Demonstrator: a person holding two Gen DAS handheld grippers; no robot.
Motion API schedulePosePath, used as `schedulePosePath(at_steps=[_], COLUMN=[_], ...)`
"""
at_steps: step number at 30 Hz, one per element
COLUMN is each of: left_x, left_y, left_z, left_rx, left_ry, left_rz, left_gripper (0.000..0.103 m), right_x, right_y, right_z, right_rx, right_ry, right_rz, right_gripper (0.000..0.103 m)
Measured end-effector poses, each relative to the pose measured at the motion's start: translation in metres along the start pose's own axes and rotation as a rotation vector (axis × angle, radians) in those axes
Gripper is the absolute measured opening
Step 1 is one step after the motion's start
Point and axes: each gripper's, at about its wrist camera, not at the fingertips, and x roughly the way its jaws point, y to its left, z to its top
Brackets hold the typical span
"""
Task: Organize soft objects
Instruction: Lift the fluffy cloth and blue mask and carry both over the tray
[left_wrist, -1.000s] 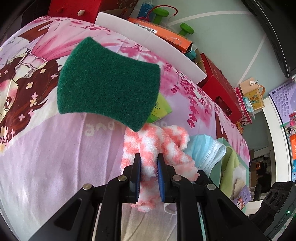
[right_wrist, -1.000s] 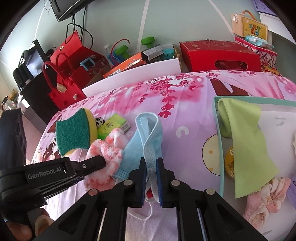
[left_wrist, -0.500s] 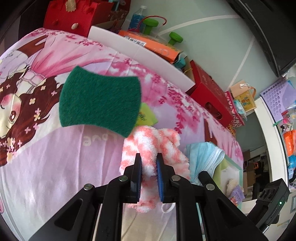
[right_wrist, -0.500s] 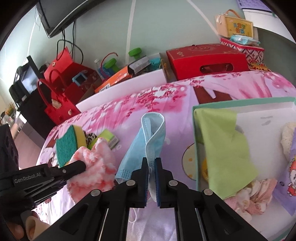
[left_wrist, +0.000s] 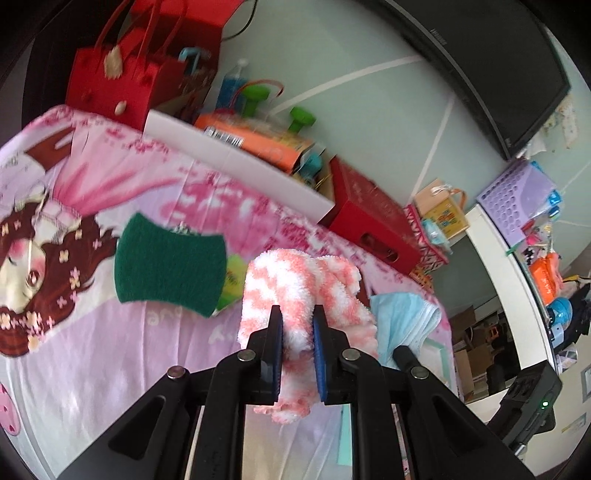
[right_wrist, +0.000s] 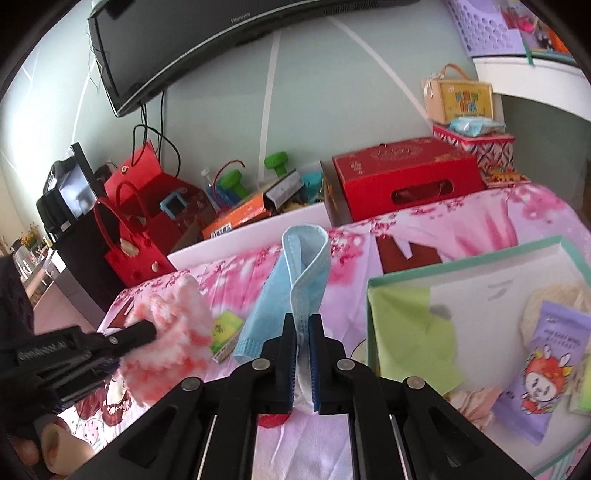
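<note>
A bed (right_wrist: 461, 225) fills the room's middle, spread with a pink cartoon sheet (left_wrist: 110, 362) showing a brown-haired girl and blossoms. Taking the green scouring sponge (left_wrist: 170, 266) as my mark: it lies flat on the sheet, and a small yellow-green packet (left_wrist: 234, 280) pokes out from just beside its right edge. Well off to the right of the sponge sits a shallow white tray with a teal rim (right_wrist: 461, 264), resting on the same sheet.

A home room: cartoon-print bedsheet (left_wrist: 110, 369), wall-mounted television (right_wrist: 207, 48), and red gift bags (right_wrist: 125, 240) on the floor.
</note>
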Motion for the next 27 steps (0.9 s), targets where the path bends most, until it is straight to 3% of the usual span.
schedulePosePath(at_steps=[11, 22, 27], left_x=[0.007, 0.05, 0.072], left_y=[-0.047, -0.122, -0.147], left_z=[-0.005, -0.039, -0.058], left_rx=[0.124, 0.303, 0.376], left_ry=[-0.027, 0.009, 0.047], left_rz=[-0.049, -0.137, -0.125], left_gripper=[0.015, 0.015, 0.015], right_x=[-0.026, -0.057, -0.061], right_y=[-0.042, -0.135, -0.168], right_z=[0.014, 0.021, 0.022], right_rx=[0.088, 0.261, 0.333], right_ry=[-0.075, -0.142, -0.143], right_rz=[-0.078, -0.243, -0.285], right_gripper=[0.007, 0.007, 0.007])
